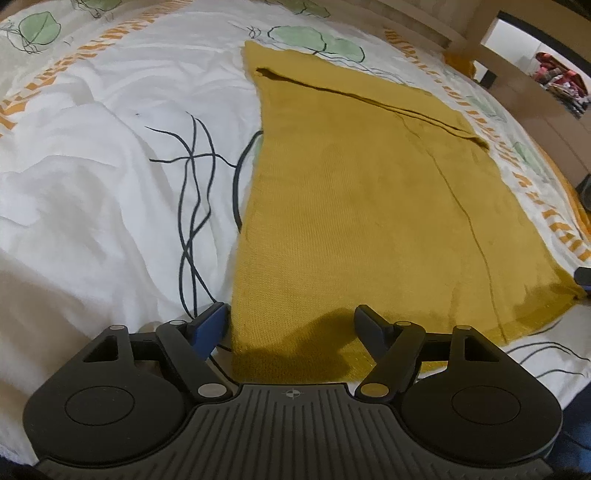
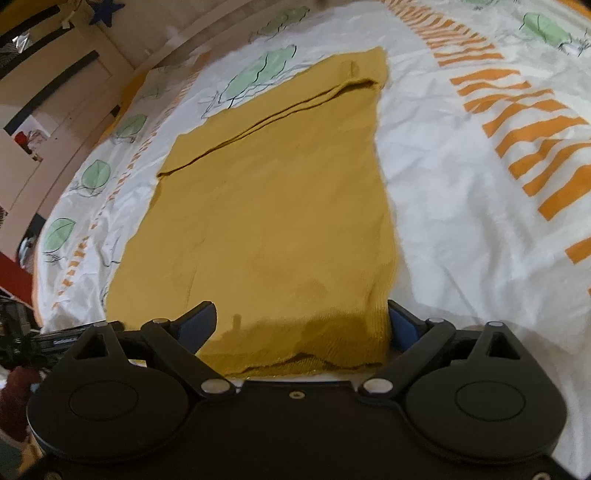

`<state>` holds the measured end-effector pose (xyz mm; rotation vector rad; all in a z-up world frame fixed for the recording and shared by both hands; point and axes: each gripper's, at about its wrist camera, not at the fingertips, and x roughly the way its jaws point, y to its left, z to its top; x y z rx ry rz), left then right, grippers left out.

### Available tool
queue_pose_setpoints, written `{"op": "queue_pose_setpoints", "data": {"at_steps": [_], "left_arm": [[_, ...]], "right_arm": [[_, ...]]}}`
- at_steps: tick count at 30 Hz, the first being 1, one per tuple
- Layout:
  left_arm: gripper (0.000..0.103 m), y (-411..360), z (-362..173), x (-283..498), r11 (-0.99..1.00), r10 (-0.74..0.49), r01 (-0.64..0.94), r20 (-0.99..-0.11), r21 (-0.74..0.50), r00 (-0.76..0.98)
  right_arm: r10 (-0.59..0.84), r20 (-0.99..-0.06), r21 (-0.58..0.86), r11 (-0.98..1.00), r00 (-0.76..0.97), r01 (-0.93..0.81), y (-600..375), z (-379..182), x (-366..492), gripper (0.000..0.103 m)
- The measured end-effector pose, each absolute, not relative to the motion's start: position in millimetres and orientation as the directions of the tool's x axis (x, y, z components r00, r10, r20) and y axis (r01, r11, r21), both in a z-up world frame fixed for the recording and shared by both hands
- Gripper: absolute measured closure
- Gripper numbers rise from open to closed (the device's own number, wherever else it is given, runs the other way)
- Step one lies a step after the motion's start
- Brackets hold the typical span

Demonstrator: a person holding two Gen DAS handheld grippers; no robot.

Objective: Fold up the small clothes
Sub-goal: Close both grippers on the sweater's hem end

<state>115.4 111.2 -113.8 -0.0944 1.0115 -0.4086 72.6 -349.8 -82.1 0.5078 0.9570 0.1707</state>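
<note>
Straddling the near hem of the mustard sweater (image 1: 354,206), my left gripper (image 1: 293,325) is spread wide, holding nothing; my right gripper (image 2: 301,325) gapes equally over the hem's other corner, also empty. White duvet (image 1: 110,184) lies bare on both sides of the sweater. A wooden bed frame (image 1: 476,33) borders beyond it. Its long axis runs away from me.

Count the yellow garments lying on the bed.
1. A single yellow knit garment lies flat on the white patterned bedcover, with both open grippers at its near hem. A yellow scrap at the bed's far edge may be another.
</note>
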Motion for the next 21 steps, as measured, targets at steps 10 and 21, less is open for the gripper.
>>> {"op": "queue_pose_setpoints", "data": {"at_steps": [10,21], "left_arm": [[0.057,113.4,-110.3,112.9,0.914,-0.389,0.290,-0.811,-0.282,0.437],[0.092,114.6,-110.9,113.3,0.928,-0.366,0.248,-0.805,-0.278,0.466]], "right_arm": [[0.406,-0.747,0.517,0.853,0.526,0.075,-359.3,-80.8,68.2,0.033],[0.371,-0.757,0.506,0.854,0.538,0.123,-367.6,-81.3,63.5,0.061]]}}
